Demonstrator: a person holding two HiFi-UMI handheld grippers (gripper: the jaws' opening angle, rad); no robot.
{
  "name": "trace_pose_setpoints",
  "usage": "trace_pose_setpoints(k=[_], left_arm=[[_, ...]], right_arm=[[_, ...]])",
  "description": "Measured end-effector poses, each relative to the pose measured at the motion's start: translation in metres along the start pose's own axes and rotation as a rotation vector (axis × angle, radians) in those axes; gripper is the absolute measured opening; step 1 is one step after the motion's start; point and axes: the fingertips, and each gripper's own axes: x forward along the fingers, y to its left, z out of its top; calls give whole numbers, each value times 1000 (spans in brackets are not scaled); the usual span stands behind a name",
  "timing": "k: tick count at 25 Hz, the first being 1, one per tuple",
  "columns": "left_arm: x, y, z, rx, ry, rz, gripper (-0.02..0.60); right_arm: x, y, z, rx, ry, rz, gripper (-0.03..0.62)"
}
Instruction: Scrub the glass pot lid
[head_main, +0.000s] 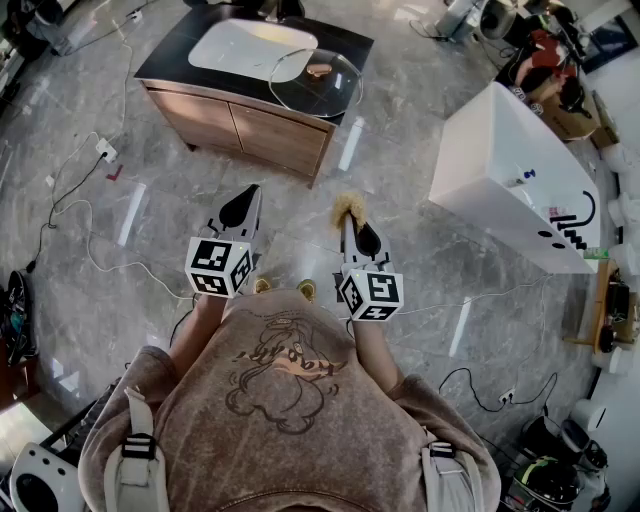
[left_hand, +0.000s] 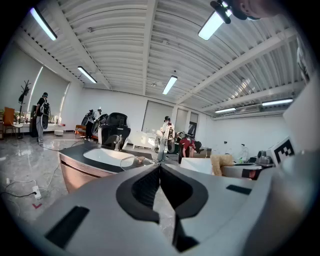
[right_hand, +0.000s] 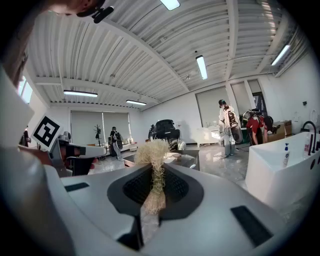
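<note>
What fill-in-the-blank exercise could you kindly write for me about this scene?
1. The right gripper is shut on the tan fibrous scrubber, while the left gripper, also shut, holds ____.
2. The glass pot lid lies on the wooden vanity's dark ____.
3. The white bathtub stands on the person's ____ side.

Missing words: nothing; countertop; right.

The person wears a tan short-sleeved top (head_main: 290, 420) printed with a dark line drawing, under grey shoulder straps (head_main: 135, 455) with black buckles. The left gripper (head_main: 247, 196) and right gripper (head_main: 352, 222) are pale grey with black jaw linings, each bearing a white cube (head_main: 218, 267) with black square markers.
</note>
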Motion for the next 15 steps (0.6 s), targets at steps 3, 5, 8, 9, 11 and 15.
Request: trace_pose_setpoints(k=[3, 5, 8, 9, 11, 15], left_arm=[[1, 2, -1, 4, 1, -5, 17], [2, 3, 0, 6, 2, -7, 17], [1, 4, 0, 6, 8, -17, 17], [0, 4, -1, 7, 10, -21, 17], [-3, 6, -2, 9, 12, -29, 18], [-6, 15, -8, 9, 21, -44, 17]], right_arm=[[3, 2, -1, -4, 0, 3, 48], [5, 2, -1, -6, -1, 2, 47], [4, 4, 1, 3, -7, -1, 48], [3, 6, 2, 8, -10, 1, 48], [0, 9, 2, 13, -13, 4, 48], [-2, 12, -4, 6, -5, -21, 48]])
